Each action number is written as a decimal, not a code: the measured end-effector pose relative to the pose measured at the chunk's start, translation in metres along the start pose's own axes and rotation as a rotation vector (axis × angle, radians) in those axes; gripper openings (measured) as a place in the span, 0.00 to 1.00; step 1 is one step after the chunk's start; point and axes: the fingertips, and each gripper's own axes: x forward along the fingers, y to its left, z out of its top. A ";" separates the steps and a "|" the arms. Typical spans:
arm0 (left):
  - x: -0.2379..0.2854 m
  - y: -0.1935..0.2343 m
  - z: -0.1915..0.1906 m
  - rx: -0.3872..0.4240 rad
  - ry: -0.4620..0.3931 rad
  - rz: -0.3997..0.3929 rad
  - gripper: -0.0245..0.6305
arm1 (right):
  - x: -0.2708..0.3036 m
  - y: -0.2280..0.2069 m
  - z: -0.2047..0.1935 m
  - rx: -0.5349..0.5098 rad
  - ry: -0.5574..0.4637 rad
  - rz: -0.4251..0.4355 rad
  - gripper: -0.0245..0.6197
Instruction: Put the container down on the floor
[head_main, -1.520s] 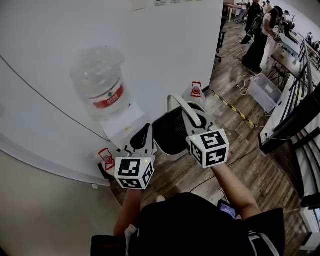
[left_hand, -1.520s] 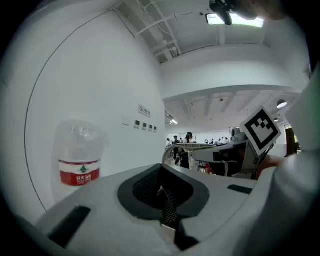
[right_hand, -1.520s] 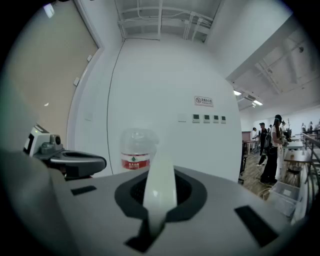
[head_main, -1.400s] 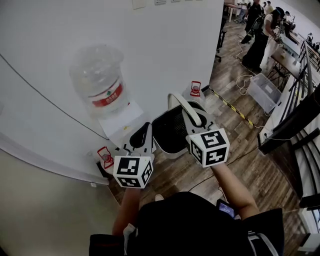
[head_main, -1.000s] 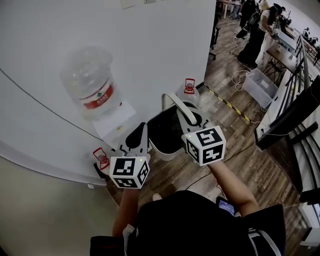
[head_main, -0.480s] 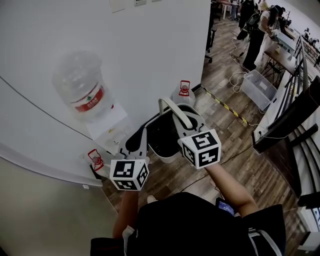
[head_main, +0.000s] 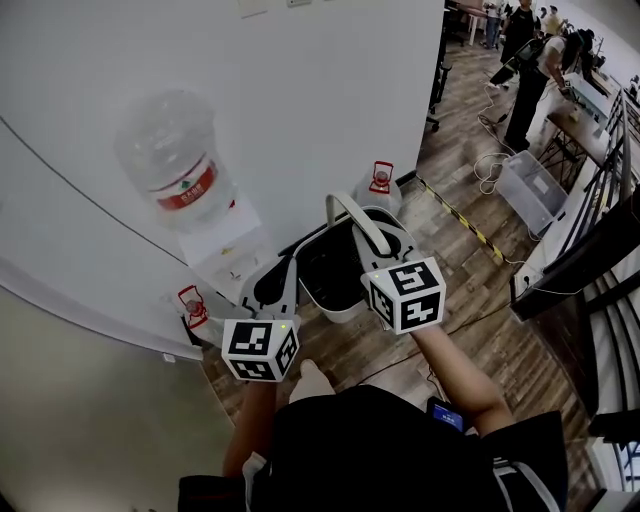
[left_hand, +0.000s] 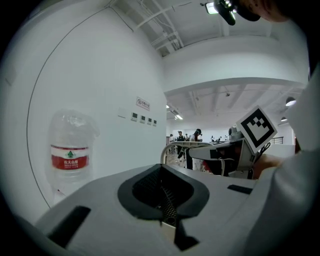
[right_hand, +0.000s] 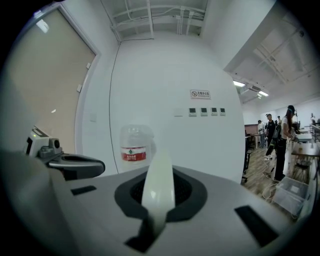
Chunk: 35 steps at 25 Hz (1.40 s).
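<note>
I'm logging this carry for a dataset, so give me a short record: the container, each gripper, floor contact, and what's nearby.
container: white container, dark mesh inside, white handle raised
right gripper: shut on handle
left gripper: jaws together, apparently on the container's left rim
floor contact: cannot tell whether the container touches the wooden floor
nearby: water jug, red label, left of the container in the head view

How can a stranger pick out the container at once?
Find the white wall with the big water bottle. Right of and below the bottle is the container: a white bin, dark inside, the only thing with an arched white handle.
</note>
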 end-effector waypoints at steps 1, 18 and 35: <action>0.000 0.002 0.000 -0.002 -0.001 0.005 0.06 | 0.002 0.000 0.000 0.001 0.000 0.004 0.08; 0.055 0.065 0.018 -0.017 -0.038 0.016 0.06 | 0.082 -0.005 0.019 -0.024 0.005 0.029 0.08; 0.125 0.169 0.038 -0.049 -0.043 -0.020 0.06 | 0.201 -0.014 0.049 -0.012 0.028 -0.017 0.08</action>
